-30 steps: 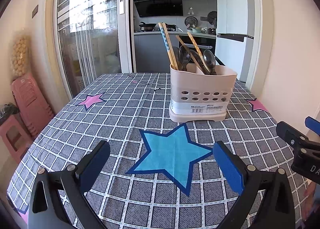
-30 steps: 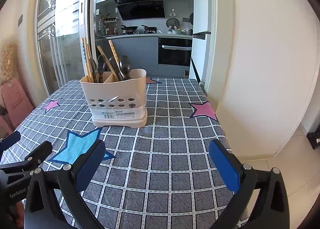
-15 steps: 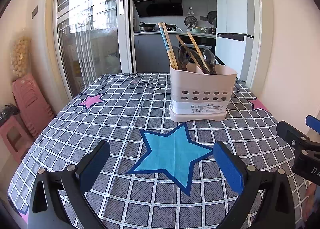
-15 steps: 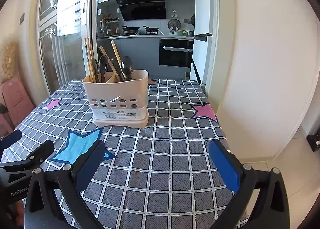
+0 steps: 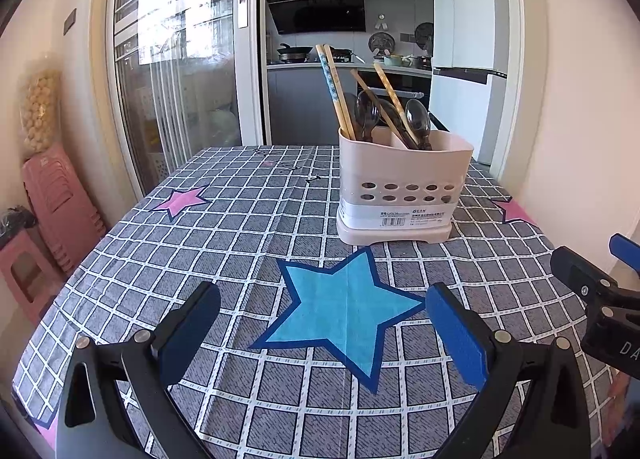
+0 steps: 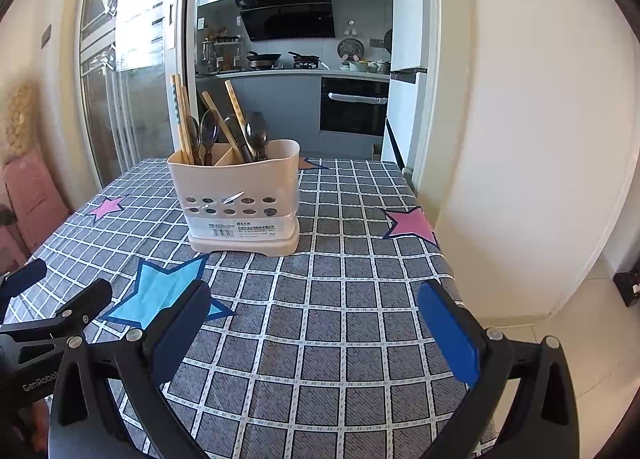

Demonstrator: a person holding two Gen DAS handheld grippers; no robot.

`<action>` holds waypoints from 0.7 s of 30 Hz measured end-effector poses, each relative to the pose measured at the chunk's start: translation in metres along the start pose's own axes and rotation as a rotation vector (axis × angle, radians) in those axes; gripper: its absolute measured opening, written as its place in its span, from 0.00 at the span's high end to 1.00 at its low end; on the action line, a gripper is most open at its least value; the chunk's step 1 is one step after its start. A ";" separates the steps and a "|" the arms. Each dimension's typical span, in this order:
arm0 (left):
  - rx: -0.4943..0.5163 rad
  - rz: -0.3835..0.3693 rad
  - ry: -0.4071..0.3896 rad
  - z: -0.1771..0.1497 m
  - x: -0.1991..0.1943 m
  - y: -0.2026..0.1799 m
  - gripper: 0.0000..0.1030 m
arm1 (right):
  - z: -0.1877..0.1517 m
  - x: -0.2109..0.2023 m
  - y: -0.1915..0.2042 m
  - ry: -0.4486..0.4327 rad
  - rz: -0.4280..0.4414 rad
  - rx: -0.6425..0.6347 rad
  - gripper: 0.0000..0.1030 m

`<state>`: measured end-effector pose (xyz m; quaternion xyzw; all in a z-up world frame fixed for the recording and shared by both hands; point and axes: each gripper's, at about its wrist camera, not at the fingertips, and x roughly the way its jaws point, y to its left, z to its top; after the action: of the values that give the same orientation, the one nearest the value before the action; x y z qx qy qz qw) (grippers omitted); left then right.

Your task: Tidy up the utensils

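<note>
A cream utensil holder [image 5: 402, 191] with holes in its side stands on the checked tablecloth, also in the right wrist view [image 6: 240, 199]. Wooden chopsticks [image 5: 336, 93] and dark spoons [image 5: 418, 125] stand upright in it; chopsticks [image 6: 180, 119] and spoons [image 6: 256, 135] show in the right wrist view too. My left gripper [image 5: 320, 327] is open and empty, above the blue star, well short of the holder. My right gripper [image 6: 314, 325] is open and empty, over the near right part of the table. Each gripper shows at the edge of the other's view.
The table [image 5: 224, 227] has a grey checked cloth with blue and pink stars. A wall [image 6: 520, 139] runs close along its right edge. Pink stools [image 5: 52, 199] stand on the floor at left. A kitchen doorway [image 5: 344, 59] lies behind the table.
The right wrist view has edged slightly toward the holder and lower. The left gripper has barely moved. Both stay open.
</note>
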<state>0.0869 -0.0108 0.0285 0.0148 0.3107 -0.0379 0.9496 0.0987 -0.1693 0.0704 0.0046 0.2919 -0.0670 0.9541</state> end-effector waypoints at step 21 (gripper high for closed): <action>0.006 0.005 -0.006 0.001 -0.001 -0.001 0.00 | -0.002 0.000 0.000 0.000 -0.001 -0.002 0.00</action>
<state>0.0863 -0.0117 0.0303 0.0182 0.3079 -0.0366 0.9505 0.0978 -0.1695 0.0692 0.0036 0.2919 -0.0672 0.9541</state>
